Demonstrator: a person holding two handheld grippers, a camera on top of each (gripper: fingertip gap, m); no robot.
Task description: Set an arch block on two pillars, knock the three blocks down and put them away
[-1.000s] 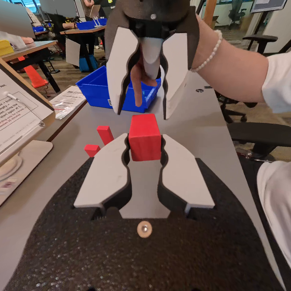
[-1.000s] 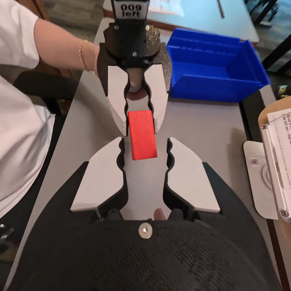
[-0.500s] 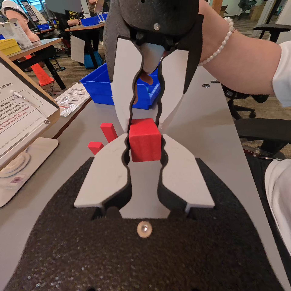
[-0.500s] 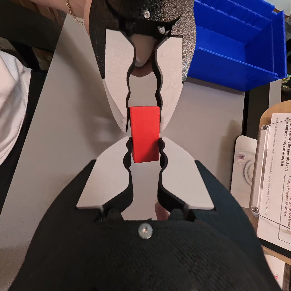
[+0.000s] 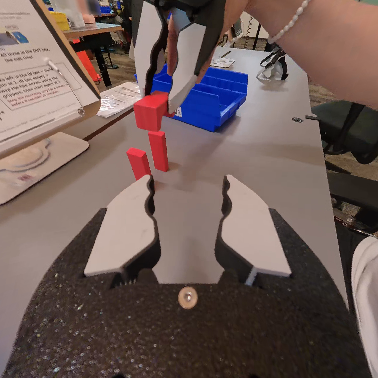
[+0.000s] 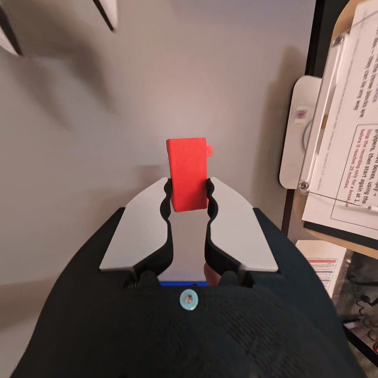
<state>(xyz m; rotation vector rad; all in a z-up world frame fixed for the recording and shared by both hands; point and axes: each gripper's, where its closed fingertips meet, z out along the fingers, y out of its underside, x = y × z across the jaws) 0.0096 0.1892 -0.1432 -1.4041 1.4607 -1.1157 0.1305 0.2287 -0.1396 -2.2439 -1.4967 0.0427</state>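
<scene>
My right gripper (image 6: 188,181) is shut on a red block (image 6: 187,159) and holds it above the grey table (image 6: 102,143). In the left wrist view the right gripper (image 5: 159,98) reaches down from above with the block (image 5: 150,111) just over two upright red blocks, a taller one (image 5: 158,150) and a shorter one (image 5: 139,163). A sliver of one of them shows beside the held block in the right wrist view (image 6: 209,150). My left gripper (image 5: 188,180) is open and empty, low over the table, just right of the shorter block.
A blue bin (image 5: 204,98) stands behind the blocks. A wooden stand with a printed sheet (image 5: 41,71) and its white base (image 5: 41,159) sit at the left; the sheet also shows in the right wrist view (image 6: 347,122). Bagged papers (image 5: 118,98) lie near the bin. Office chairs (image 5: 347,126) stand off the right edge.
My left gripper let go of the red block, opened and drew back. My right gripper closed on the block and carried it over the two upright blocks.
</scene>
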